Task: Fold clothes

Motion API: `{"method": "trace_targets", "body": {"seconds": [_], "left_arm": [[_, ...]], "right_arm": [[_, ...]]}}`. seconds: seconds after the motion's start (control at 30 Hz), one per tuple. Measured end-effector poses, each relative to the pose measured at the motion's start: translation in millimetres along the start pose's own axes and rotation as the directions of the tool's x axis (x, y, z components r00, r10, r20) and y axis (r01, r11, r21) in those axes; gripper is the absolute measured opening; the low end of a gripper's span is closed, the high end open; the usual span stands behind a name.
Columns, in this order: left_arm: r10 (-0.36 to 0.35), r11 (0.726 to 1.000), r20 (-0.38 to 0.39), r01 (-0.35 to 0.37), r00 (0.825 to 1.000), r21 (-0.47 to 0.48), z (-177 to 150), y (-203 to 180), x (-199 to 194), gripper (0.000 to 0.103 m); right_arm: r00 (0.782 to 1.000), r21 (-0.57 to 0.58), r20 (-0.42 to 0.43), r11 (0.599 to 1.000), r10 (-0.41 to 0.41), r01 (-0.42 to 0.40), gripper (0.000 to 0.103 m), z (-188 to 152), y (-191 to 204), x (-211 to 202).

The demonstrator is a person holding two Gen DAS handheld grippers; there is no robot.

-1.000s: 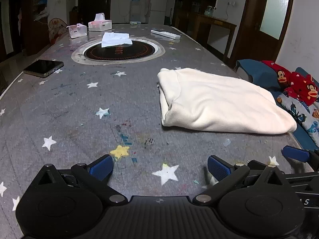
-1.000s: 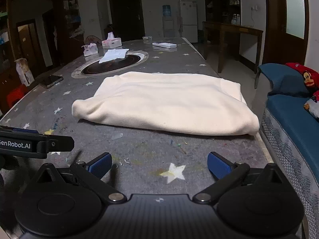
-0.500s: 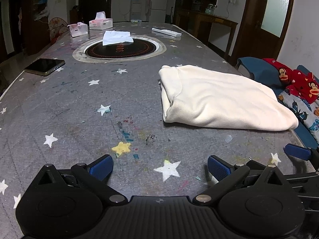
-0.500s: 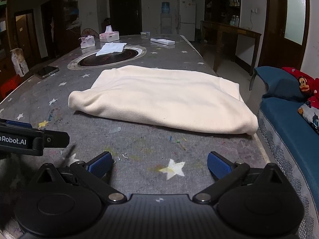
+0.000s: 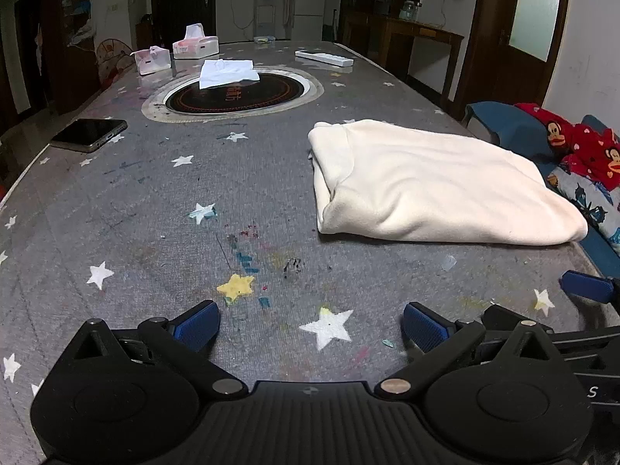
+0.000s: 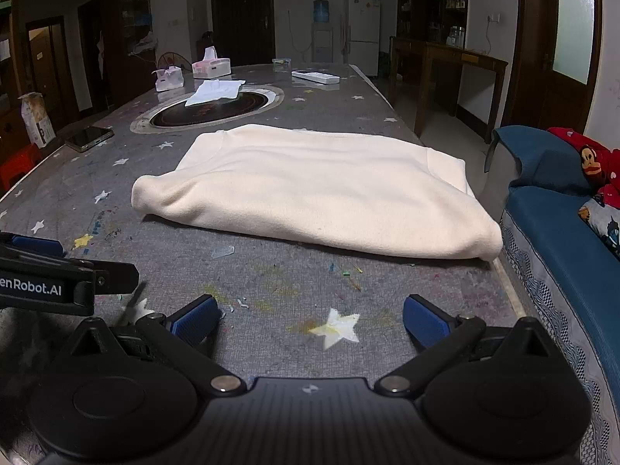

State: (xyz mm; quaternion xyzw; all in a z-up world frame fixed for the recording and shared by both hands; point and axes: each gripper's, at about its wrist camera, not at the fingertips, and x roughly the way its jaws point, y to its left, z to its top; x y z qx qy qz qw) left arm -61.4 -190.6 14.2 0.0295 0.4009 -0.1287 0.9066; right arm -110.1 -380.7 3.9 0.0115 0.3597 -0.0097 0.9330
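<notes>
A cream garment [image 5: 434, 182] lies folded into a flat rectangle on the grey star-patterned table [image 5: 155, 201], near its right edge. It also shows in the right wrist view [image 6: 317, 190]. My left gripper [image 5: 310, 323] is open and empty, low over the table, short of the garment and to its left. My right gripper [image 6: 310, 319] is open and empty, in front of the garment's near edge. The right gripper's blue finger [image 5: 587, 286] shows at the right of the left wrist view; the left gripper's body [image 6: 46, 283] shows at the left of the right wrist view.
A phone [image 5: 89, 134] lies at the table's left edge. A round black hob [image 5: 232, 93] with a white tissue [image 5: 228, 71] sits mid-table. Two tissue boxes [image 5: 193, 44] and a remote [image 5: 323, 58] lie at the far end. A blue sofa with red clothes [image 6: 573, 209] stands to the right.
Both grippers have drawn back from the garment toward the table's near end and stay open. The garment has not moved.
</notes>
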Motion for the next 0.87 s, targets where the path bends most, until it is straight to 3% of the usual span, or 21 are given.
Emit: {"method": "trace_targets", "body": {"seconds": [0.87], "left_arm": [[-0.002, 1.000, 0.002, 0.002, 1.000, -0.015, 2.1, -1.8, -1.9, 0.103]], "right_arm": [[1.000, -0.001, 0.021, 1.000, -0.007, 0.007, 0.103, -3.4, 2.4, -0.8]]}}
